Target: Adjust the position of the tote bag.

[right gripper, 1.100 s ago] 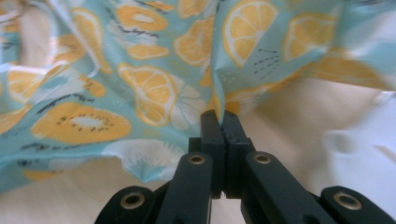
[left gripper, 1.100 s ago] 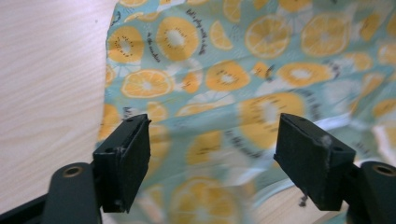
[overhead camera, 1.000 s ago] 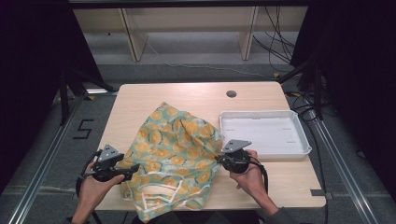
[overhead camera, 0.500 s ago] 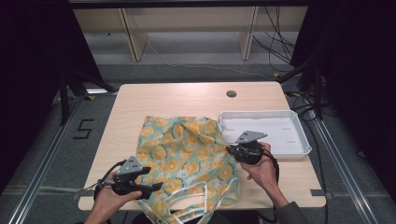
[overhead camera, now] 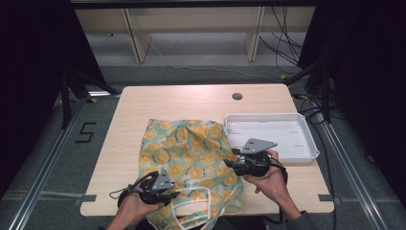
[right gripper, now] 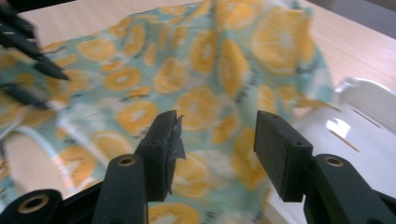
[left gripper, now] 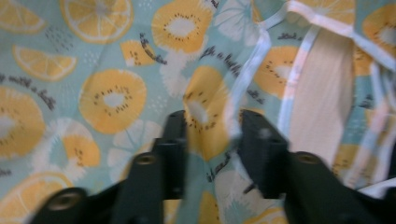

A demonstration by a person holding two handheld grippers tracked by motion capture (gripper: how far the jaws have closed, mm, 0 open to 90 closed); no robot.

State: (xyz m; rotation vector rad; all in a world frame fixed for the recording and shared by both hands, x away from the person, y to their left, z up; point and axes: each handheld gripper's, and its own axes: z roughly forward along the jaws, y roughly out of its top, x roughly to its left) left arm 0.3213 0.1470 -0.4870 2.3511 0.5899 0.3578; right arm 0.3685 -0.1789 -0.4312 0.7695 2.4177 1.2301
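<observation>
A teal cloth (overhead camera: 191, 148) printed with orange slices lies spread on the wooden table (overhead camera: 167, 103), its white straps (overhead camera: 191, 218) at the near edge. My left gripper (overhead camera: 174, 194) sits on the cloth's near left corner. Its jaws have just been closing, and in the left gripper view (left gripper: 212, 121) they pinch a raised fold of the cloth (left gripper: 112, 98). My right gripper (overhead camera: 229, 164) hovers at the cloth's right edge beside the tray. Its jaws (right gripper: 217, 123) have just been opening and stand apart with nothing between them, the cloth (right gripper: 201, 60) lying below.
A white tray (overhead camera: 306, 139) rests on the table's right side, touching the cloth's right edge, also in the right gripper view (right gripper: 369, 107). A round hole (overhead camera: 237, 96) marks the far table edge. Bare wood lies left of and behind the cloth.
The left gripper slid right along the near edge onto the cloth and closed on a fold. The right gripper let go, opened and lifted. The cloth shifted right and lies flatter.
</observation>
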